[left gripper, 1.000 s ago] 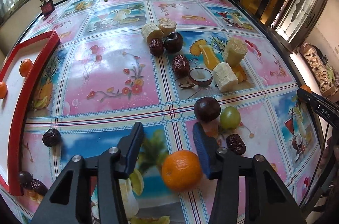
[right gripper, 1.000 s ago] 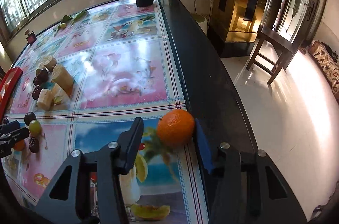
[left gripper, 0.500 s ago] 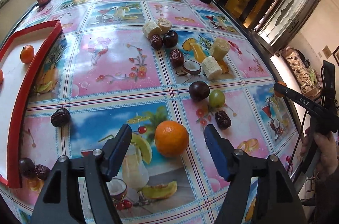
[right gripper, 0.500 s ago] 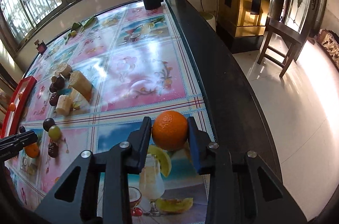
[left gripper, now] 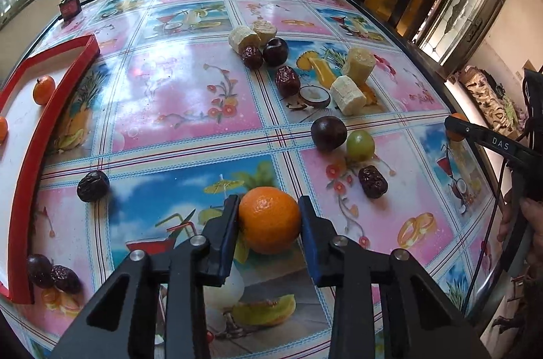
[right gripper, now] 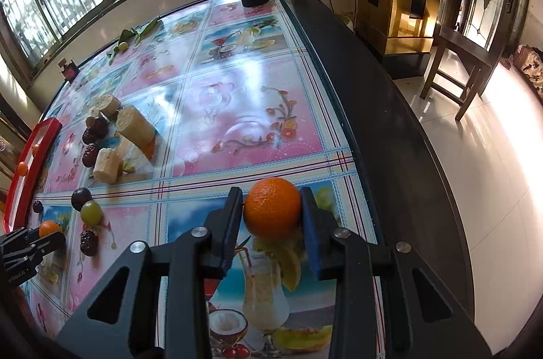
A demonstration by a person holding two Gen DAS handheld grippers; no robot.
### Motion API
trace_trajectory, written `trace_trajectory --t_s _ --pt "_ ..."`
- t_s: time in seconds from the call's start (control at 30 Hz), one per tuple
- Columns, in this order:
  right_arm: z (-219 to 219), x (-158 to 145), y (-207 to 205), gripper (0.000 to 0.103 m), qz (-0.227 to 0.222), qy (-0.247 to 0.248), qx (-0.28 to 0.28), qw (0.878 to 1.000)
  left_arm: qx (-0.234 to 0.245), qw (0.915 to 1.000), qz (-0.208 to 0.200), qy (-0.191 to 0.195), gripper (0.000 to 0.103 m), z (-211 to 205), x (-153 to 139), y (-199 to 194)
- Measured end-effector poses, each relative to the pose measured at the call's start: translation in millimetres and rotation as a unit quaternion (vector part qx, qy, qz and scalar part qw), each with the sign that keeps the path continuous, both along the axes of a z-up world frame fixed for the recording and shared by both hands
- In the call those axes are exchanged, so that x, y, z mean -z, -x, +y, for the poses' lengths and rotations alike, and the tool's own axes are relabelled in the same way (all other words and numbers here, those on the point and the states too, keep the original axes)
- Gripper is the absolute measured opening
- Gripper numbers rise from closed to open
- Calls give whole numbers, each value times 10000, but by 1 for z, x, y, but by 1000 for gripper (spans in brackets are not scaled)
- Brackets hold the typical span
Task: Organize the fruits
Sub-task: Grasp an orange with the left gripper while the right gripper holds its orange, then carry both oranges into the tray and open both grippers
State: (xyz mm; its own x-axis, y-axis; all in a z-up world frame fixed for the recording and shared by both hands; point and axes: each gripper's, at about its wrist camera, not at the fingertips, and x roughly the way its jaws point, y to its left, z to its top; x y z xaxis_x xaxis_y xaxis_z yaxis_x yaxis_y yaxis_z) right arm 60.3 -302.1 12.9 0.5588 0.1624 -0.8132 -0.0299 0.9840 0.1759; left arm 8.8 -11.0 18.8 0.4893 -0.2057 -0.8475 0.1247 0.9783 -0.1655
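At the near edge of the desk (left gripper: 190, 87), both pairs of tongs are now gripping fruit. A second ago each was gaping around its orange, and now each has drawn in. The left tongs (left gripper: 268, 206) are pinching the left orange (left gripper: 269, 219) between both blue pads, low over the printed cloth. The right tongs (right gripper: 271, 199) are squeezing the right orange (right gripper: 272, 213) the same way, near the desk's dark right border. Whether either orange is clearing the cloth yet is hard to tell. So the grasping step is looking finished on both sides, and carrying is probably coming next, likely toward the tray (left gripper: 51, 107), where oranges are already gathering. Just beyond the left orange a date (left gripper: 92, 185) is lying alone on the left. Another date (left gripper: 373, 181) is sitting on the right, near a plum (left gripper: 328, 133) and a green fruit (left gripper: 360, 140) that are touching each other. Two dark fruits (left gripper: 51, 274) are resting outside the tray's near corner, just beside its red rim. Inside the tray, on its white floor, two small oranges (left gripper: 44, 89) are sitting well apart, one half cut off by the picture's edge. Nothing else is showing in the part of it that is visible. Farther back, banana pieces (left gripper: 349, 94) and more dark fruit are waiting loose in a cluster, so most of the sorting is remaining.
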Motion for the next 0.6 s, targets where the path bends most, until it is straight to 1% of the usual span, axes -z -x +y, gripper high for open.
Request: trace_trajectory --t_s 0.3,0.37,0.47,0.6 --pt "10 -11 21 35 -132 -94 -129 9998 -52 10000 14 77 34 6 -2 10" --pt "14 -13 28 35 -112 -185 -160 9996 -68 9999 13 86 34 9 -5 13" --pt "26 -17 38 35 -111 -274 -290 9991 -106 9999 -69 76 34 16 -11 19" --pt "54 -23 53 35 -65 -373 -596 9975 -178 9996 -199 52 34 29 -22 26"
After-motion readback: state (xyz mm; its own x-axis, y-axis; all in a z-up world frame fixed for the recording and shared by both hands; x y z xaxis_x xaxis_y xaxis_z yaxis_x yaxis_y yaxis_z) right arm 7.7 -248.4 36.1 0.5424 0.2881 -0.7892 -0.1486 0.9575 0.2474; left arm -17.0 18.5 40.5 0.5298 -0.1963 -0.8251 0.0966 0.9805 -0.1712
